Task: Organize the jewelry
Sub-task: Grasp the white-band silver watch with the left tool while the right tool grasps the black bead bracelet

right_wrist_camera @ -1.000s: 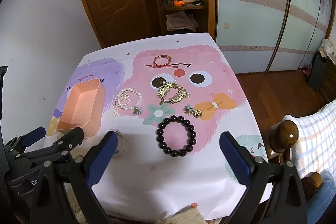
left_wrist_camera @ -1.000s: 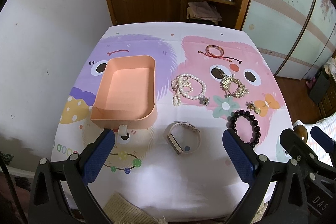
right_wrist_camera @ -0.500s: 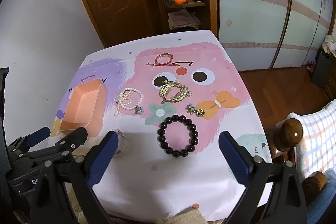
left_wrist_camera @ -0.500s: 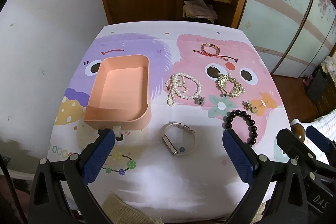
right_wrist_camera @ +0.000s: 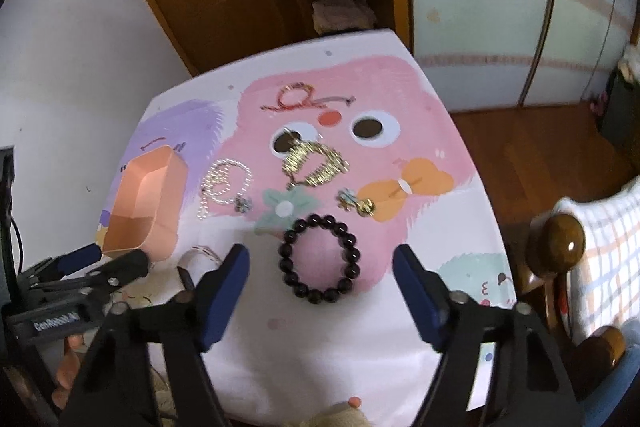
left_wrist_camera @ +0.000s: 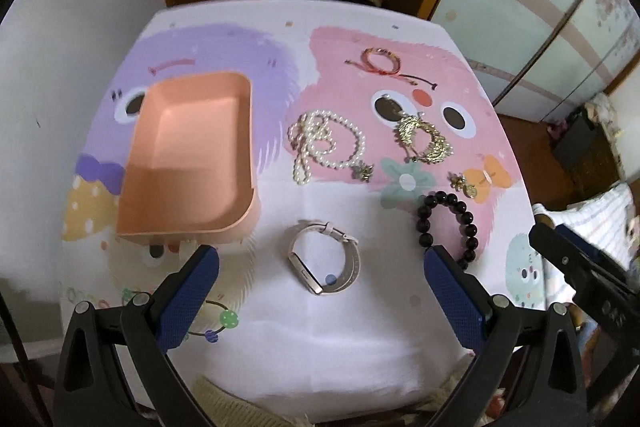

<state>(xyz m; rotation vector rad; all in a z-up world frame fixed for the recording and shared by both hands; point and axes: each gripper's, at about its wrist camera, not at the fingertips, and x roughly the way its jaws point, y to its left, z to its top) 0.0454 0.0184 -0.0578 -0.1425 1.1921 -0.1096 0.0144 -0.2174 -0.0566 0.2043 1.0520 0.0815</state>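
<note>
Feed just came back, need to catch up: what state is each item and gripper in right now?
pink tray: empty, on the table
watch: strap fastened, lying loose
black bead bracelet: flat on the cloth, not gripped
pearl necklace: loosely coiled, outside tray
left gripper: open, holding nothing
right gripper: open, jaws just been closing, holding nothing

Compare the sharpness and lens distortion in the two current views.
Left wrist view: fairly sharp, the watch and pearl necklace show crisp detail; the table edge bows from the fisheye. Right wrist view: blurred throughout, the black bead bracelet and gold necklace smeared; dark corners in both.
</note>
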